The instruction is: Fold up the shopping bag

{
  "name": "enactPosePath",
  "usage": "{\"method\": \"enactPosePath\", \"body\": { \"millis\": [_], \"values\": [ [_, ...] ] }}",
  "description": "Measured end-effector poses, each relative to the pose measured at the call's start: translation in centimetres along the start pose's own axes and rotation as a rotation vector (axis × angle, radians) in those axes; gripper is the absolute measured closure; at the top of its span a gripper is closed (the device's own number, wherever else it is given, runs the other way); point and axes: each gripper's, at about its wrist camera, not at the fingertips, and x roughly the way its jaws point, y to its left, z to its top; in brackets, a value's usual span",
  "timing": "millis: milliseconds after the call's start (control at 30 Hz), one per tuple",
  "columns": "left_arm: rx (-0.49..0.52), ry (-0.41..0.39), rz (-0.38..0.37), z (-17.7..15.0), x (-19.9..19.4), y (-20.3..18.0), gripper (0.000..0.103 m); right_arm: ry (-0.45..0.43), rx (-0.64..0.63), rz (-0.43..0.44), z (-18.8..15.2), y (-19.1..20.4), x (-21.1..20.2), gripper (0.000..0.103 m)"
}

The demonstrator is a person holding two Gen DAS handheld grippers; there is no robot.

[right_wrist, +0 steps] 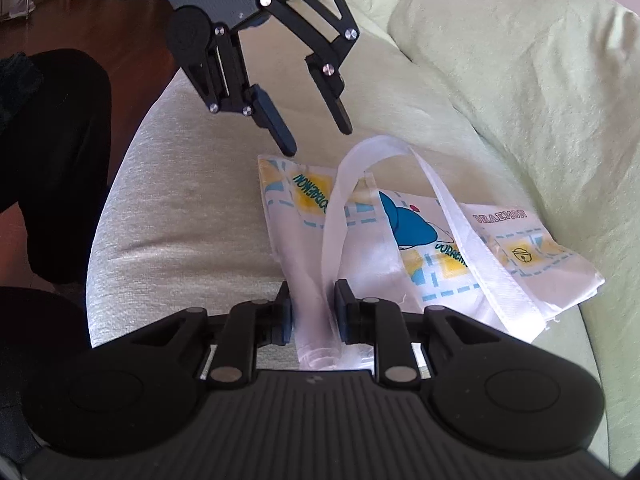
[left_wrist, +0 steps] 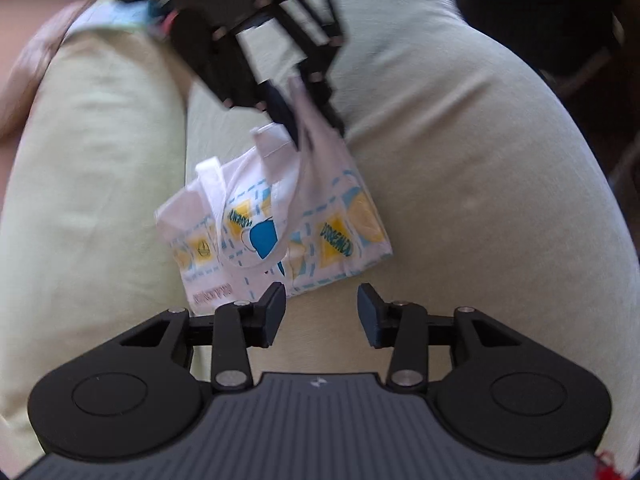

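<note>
Jaws of right gripper (right_wrist: pixel 312 312) pinch bunched fabric of the white printed cloth shopping bag (right_wrist: pixel 420 240), which lies partly folded on the pale green sofa cushion (right_wrist: pixel 180 220), near its backrest edge. Left gripper (left_wrist: pixel 322 312) jaws stand apart, empty, just beside the bag's far corner.

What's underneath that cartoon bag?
The bag lies on a pale green sofa cushion. The right gripper pinches its bunched edge. Anything beneath the bag itself is hidden.
</note>
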Motion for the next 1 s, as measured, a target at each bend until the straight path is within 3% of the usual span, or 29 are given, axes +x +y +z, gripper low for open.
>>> {"method": "enactPosePath", "body": {
  "millis": [67, 200, 367, 600, 633, 700, 833, 867, 1000],
  "values": [
    [0.190, 0.018, 0.023, -0.2, -0.2, -1.5, 0.048, -0.001, 0.010, 0.015, 0.2, -0.5, -0.1, 0.083],
    [0.276, 0.022, 0.082, -0.7, 1.6, -2.9, 0.046, -0.010, 0.074, 0.061, 0.3, -2.1, -0.2, 0.083],
    [0.154, -0.054, 0.133, 0.2, 2.3, -2.1, 0.041, -0.035, 0.205, 0.132, 0.1, -5.4, 0.4, 0.083],
    [0.134, -0.135, 0.050, -0.6, 3.6, 0.1, 0.043, -0.059, 0.281, 0.189, -0.8, -7.4, -0.2, 0.083],
    [0.110, -0.147, 0.025, -0.7, 3.9, 0.8, 0.045, -0.070, 0.304, 0.196, -1.0, -7.7, -0.2, 0.083],
    [0.017, -0.158, -0.069, -1.0, 4.5, 2.4, 0.071, -0.090, 0.350, 0.208, -1.5, -8.2, -0.3, 0.083],
    [-0.306, -0.206, -0.253, -2.7, 5.6, 6.1, 0.072, -0.125, 0.423, 0.212, -2.4, -8.6, -0.4, 0.083],
    [-0.392, -0.217, -0.296, -3.4, 6.0, 7.1, 0.072, -0.138, 0.414, 0.188, -2.4, -8.2, -0.6, 0.083],
    [-0.582, -0.267, -0.394, -5.8, 7.3, 8.9, 0.072, -0.147, 0.288, 0.073, -1.8, -5.7, -1.2, 0.076]
  ]
}}
